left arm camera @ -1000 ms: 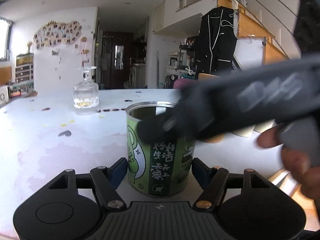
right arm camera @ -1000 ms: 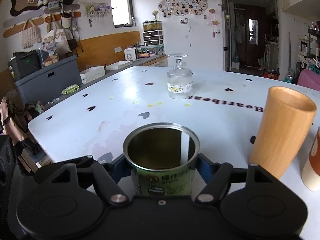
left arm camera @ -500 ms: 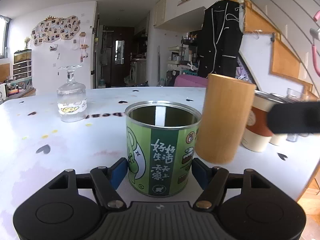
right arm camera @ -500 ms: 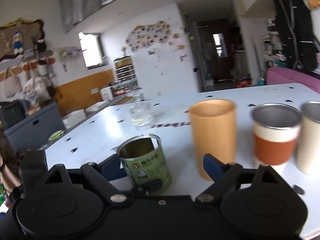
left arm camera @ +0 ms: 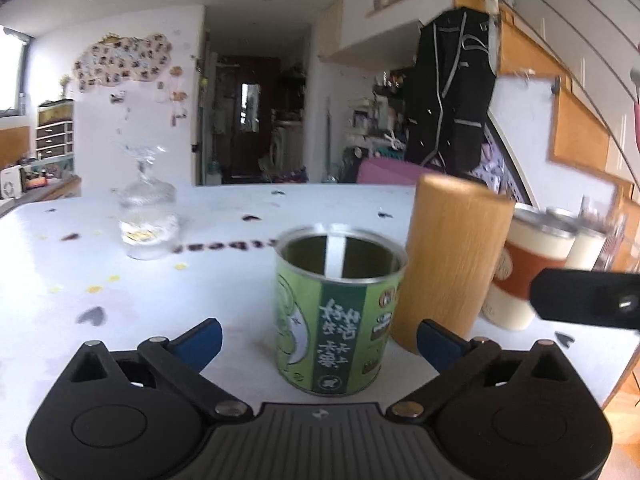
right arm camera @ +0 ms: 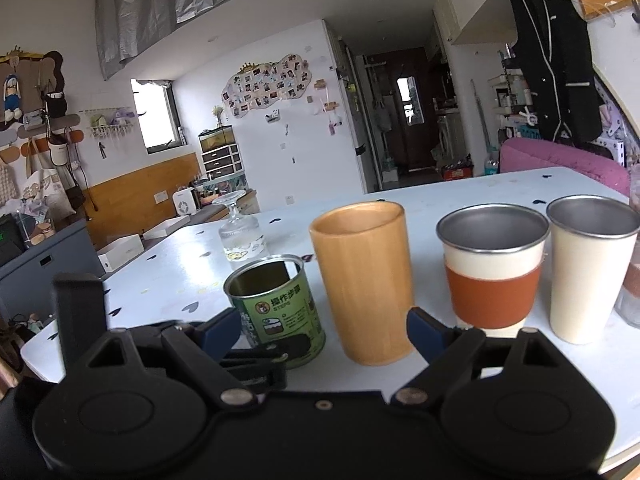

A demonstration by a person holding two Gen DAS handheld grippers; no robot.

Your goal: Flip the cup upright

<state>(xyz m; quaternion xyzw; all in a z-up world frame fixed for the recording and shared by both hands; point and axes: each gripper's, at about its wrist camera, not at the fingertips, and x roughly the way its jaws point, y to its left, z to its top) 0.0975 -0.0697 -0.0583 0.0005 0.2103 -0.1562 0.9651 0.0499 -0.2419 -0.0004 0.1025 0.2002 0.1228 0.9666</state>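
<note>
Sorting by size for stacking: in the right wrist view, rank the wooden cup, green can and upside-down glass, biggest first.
1. wooden cup
2. green can
3. upside-down glass; it stands farther back, so its last place is unsure.

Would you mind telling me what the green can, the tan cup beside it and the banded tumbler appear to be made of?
Green can: likely tin-plated metal, given its shiny silver rim and interior, with a printed label. Tan cup: looks like wood or bamboo, matte, with faint vertical grain. Banded tumbler: seemingly steel, with a grey metallic rim and inside, a cream coating and a rust-coloured sleeve, possibly silicone.
</note>
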